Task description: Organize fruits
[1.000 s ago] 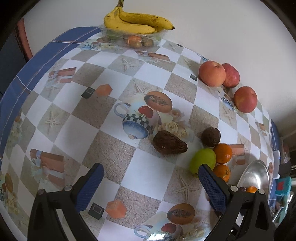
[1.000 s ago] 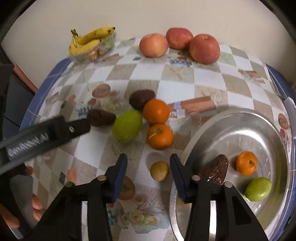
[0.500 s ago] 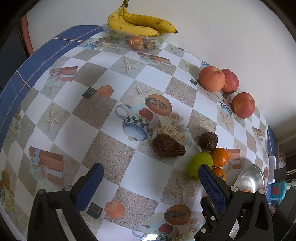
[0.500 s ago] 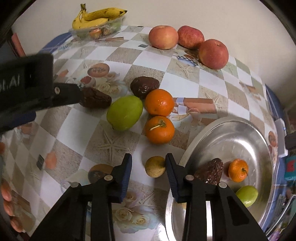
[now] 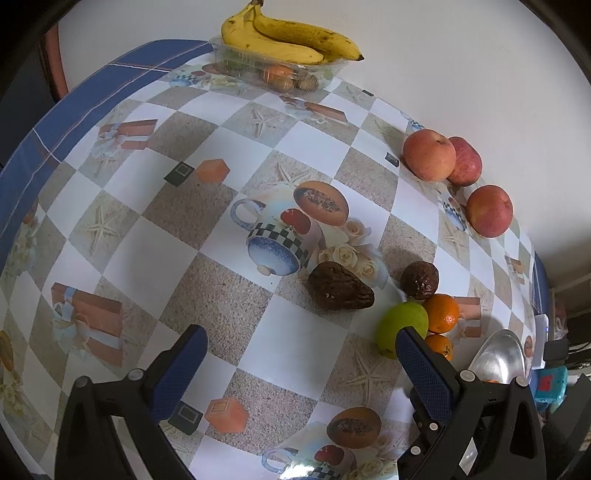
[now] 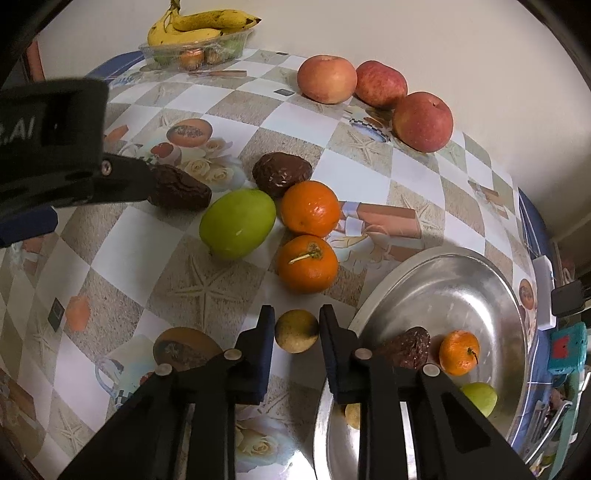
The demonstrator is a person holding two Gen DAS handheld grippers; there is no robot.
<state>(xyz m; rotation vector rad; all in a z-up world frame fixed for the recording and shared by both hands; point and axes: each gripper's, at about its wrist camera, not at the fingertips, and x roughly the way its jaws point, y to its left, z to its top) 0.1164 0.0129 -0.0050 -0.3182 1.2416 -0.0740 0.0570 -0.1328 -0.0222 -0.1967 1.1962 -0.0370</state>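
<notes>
Right claw (image 6: 296, 332) clamps the small yellow fruit (image 6: 296, 331) on the counter (image 6: 122, 240), just beside the tray (image 6: 461, 269) rim at the near right edge. Left claw (image 5: 299, 363) hangs spread, empty. In the tray I count four (one half hidden): brown, orange, green, yellow. Left out: two oranges (image 6: 309, 208), one green (image 6: 237, 223), two browns (image 6: 282, 173), three apples (image 6: 327, 78) by the far edge; bananas (image 6: 199, 26) far left. Roughly a third done.
</notes>
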